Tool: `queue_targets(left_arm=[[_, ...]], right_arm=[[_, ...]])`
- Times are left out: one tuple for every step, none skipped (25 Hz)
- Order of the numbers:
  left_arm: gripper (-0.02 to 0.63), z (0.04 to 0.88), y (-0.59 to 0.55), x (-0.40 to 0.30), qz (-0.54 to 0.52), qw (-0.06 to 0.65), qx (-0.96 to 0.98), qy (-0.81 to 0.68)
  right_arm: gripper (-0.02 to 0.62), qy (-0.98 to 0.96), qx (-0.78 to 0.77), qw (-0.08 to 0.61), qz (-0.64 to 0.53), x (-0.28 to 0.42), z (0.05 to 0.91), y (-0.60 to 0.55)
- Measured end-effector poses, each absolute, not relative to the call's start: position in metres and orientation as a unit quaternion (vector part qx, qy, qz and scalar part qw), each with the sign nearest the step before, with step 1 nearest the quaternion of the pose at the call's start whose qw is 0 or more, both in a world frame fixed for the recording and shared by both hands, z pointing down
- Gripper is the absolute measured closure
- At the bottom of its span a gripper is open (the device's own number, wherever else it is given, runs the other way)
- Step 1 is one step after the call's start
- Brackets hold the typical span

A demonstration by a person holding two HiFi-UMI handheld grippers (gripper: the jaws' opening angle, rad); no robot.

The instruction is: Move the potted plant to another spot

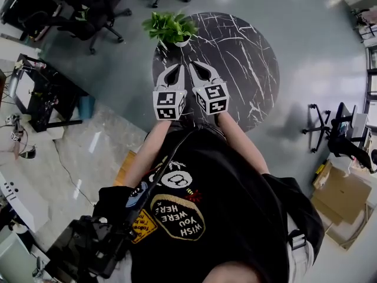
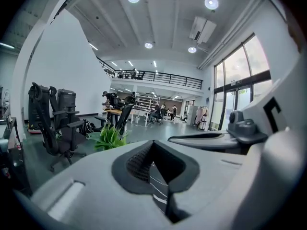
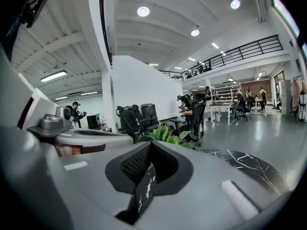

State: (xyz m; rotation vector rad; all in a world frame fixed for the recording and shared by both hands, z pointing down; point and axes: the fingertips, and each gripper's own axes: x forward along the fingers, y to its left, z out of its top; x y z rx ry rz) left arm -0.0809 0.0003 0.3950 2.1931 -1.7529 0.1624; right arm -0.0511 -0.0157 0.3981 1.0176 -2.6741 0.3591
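Green potted plant (image 1: 171, 27) on black table (image 1: 235, 63), pot (image 1: 181, 42) only in head view

The pot (image 1: 182, 41) of the potted plant (image 1: 169, 26) is mostly covered by its leaves at the far edge of the round table (image 1: 247, 63); the near edge is hidden by the person (image 1: 206, 205).

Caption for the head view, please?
Left gripper and right gripper, both shut, hover over the black marble table, short of the potted plant.
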Motion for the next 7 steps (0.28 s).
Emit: queue_targets(left_arm=[[0.601, 0.3947, 0.0012, -0.0811, 0.058, 0.164, 0.769, -0.615], [0.601, 0.3946, 0.0018, -0.0812, 0.058, 0.164, 0.77, -0.614], [0.601, 0.3945, 0.0022, -0.0811, 0.058, 0.163, 0.77, -0.614], [0.601, 0.3944, 0.0024, -0.0809, 0.058, 0.162, 0.77, -0.614], [0.601, 0.3943, 0.0028, -0.0807, 0.058, 0.162, 0.77, -0.614], [0.601, 0.3942, 0.0032, -0.0807, 0.057, 0.162, 0.77, -0.614], [0.601, 0.3941, 0.0037, -0.0807, 0.057, 0.162, 0.77, -0.614]], right_arm=[[0.594, -0.92, 0.35, 0.129, 0.124, -0.0512, 0.3984, -0.015], [0.593, -0.92, 0.349, 0.129, 0.124, -0.0514, 0.3986, -0.0144], [0.593, -0.92, 0.349, 0.129, 0.124, -0.0515, 0.3987, -0.0139], [0.594, -0.92, 0.349, 0.129, 0.124, -0.0517, 0.3988, -0.0135], [0.593, -0.92, 0.348, 0.129, 0.124, -0.052, 0.3987, -0.013], [0.594, -0.92, 0.348, 0.129, 0.123, -0.0524, 0.3986, -0.0125], [0.593, -0.921, 0.347, 0.129, 0.123, -0.0529, 0.3984, -0.012]])
